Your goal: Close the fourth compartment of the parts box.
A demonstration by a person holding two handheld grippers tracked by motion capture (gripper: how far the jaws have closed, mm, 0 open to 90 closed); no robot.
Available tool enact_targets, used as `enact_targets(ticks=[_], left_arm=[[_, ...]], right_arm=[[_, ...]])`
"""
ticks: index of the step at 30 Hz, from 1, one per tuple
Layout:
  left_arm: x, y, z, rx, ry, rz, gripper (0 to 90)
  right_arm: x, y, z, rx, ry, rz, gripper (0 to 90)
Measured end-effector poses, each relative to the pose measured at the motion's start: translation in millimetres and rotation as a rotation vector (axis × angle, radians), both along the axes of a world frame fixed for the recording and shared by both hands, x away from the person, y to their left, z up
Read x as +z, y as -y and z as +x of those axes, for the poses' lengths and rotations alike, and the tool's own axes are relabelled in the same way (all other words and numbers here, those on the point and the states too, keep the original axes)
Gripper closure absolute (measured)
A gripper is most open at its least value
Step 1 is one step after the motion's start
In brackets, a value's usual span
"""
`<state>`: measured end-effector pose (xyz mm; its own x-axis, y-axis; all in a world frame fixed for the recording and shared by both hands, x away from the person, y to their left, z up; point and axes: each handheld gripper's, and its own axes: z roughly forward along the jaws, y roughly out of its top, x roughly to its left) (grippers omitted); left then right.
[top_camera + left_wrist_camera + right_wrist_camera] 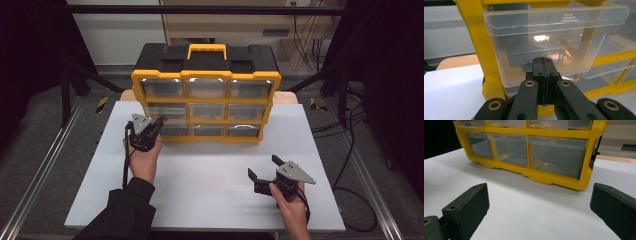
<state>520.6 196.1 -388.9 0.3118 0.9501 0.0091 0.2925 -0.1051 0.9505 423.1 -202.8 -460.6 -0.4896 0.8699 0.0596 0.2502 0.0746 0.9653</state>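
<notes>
Drawer-pull stage, fig. legend. Yellow-framed organiser (206, 102) with a black top and yellow carry handle (207, 50) stands at upper centre of the high view, on the white table (210, 180); it holds a 3 x 3 grid of clear drawers. Left gripper (155, 124), centre-left of that view, points at the left column, approx. at the join of the middle and bottom rows. In the left gripper view its jaws stand pressed together, pad to pad, with no gap, just below and in front of a clear drawer (544, 50) that sits proud of the frame, lip in the upper half of the picture. Whether a thin edge or tab of a drawer is pinched between the pads cannot be told: glare and clear plastic hide the contact, so at most the tips prob. touch its front.

Right gripper (264, 172), lower right of the high view, rests well apart from the organiser, jaws spread wide with nothing between them; its own view shows the bottom row of drawers (556, 155) ahead, across bare table.

Judged step: left tool works the left-column drawer, i.e. opening or closing it; right tool waits.

Next move, as a judgement: a straight pull or push along the drawer's slide axis, level, w/o twist. Frame may shift, so the right tool may need to brace it.
</notes>
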Motion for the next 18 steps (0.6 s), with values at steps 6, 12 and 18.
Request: enact_targets(ticks=[6,12,18], left_arm=[[1.9,3.1,3.8,-0.004,-0.002,0.007,90.0],[2.8,7.8,6.5,-0.014,-0.006,0.007,90.0],[4.7,12.1,10.1,-0.02,-0.008,0.002,90.0]], right_arm=[[0.0,-0.4,0.2,-0.002,-0.005,0.004,2.6],[-0.7,0.2,0.9,-0.004,-0.008,-0.005,2.7],[-0.5,0.2,0.9,-0.001,-0.002,-0.004,2.6]])
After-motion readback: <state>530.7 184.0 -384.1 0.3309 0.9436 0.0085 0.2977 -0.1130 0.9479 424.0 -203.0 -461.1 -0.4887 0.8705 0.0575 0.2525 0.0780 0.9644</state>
